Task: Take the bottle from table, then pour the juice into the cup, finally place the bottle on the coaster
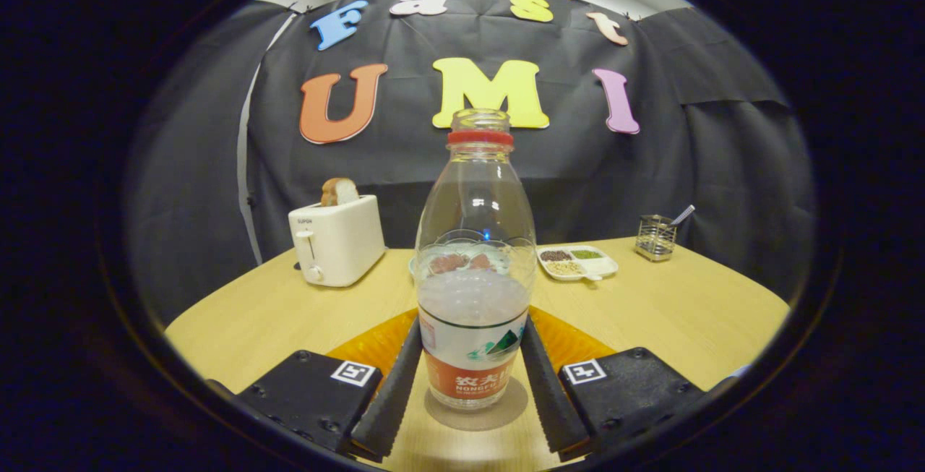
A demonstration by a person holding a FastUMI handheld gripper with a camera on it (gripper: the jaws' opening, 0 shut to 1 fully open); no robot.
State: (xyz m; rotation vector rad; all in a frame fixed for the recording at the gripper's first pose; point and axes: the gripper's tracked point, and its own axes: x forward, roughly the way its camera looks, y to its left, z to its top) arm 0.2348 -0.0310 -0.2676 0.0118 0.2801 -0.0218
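A clear plastic bottle (473,291) with no cap, a red neck ring and an orange-and-white label stands upright between my fingers. It is about half full of pale liquid, and its base rests on the wooden table (253,320) with a round shadow under it. My gripper (473,327) is closed around the label, the ribbed black fingers (396,385) lying against both of its sides. An orange coaster (368,345) lies flat just beyond the fingertips, showing on either side of the bottle. Through the bottle I see a pale-rimmed dish with reddish bits; I cannot tell if it is the cup.
A cream toaster (336,241) with a slice of bread stands at the back left. A white divided tray of grains (578,262) and a wire holder with a spoon (655,237) sit at the back right. The table's rounded edge curves away on both sides.
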